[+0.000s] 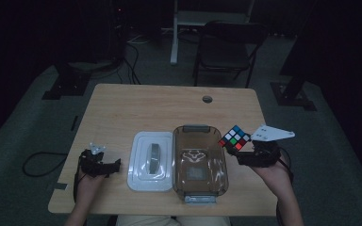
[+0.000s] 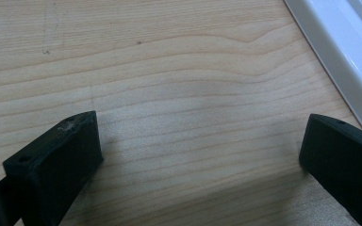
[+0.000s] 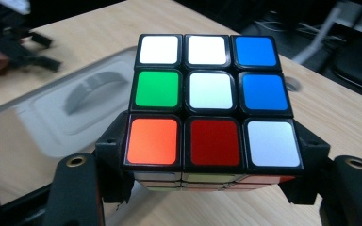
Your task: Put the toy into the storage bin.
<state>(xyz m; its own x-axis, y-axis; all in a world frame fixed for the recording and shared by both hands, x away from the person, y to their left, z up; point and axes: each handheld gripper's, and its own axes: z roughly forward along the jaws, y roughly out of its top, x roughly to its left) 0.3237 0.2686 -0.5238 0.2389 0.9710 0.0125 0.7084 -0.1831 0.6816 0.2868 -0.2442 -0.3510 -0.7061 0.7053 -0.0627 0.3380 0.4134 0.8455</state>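
Scrambled puzzle cube (image 3: pixel 210 101) clamped in right gripper (image 3: pixel 210 176) fingers, left gripper (image 2: pixel 200 150) fingers released.

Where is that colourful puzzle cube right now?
In the high view the puzzle cube is on the right, clamped in the right gripper above the table, just right of the open brown container.

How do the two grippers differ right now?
The right gripper is shut on the puzzle cube and lifted above the table beside the brown box; the left gripper is open, holds nothing and sits low over bare wood next to the white lid. Both have black jaws and are held in a hand.
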